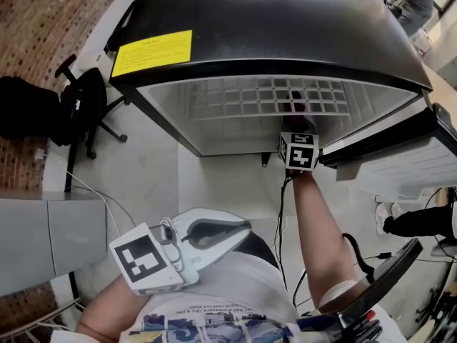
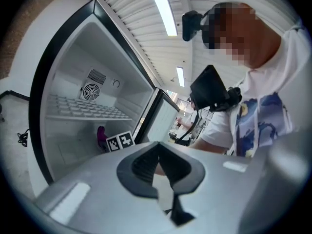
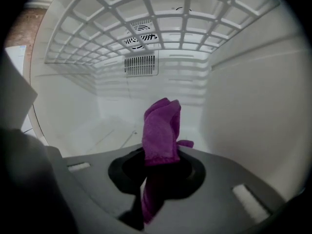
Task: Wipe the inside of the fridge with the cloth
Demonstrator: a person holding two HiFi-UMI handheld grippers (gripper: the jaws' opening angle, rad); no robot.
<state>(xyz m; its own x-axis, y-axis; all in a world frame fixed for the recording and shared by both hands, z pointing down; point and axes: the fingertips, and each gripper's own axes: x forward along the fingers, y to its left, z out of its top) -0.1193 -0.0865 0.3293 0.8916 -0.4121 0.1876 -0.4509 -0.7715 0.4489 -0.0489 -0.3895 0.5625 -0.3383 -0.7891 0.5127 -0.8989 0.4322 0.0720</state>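
The black fridge [image 1: 285, 20] is standing open, with the right gripper [image 3: 155, 177] reaching inside beneath the wire shelf [image 3: 161, 18]. Its jaws are pinching a purple cloth [image 3: 163, 130], which is sticking up between them. The left gripper [image 2: 157, 147] is hanging outside the fridge with its jaws closed on nothing.

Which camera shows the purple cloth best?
The right gripper view. There the cloth is big and central, pinched in the right gripper inside the fridge. The left gripper view shows it only as a small purple patch far off under the shelf; the head view shows just a dark sliver above the marker cube.
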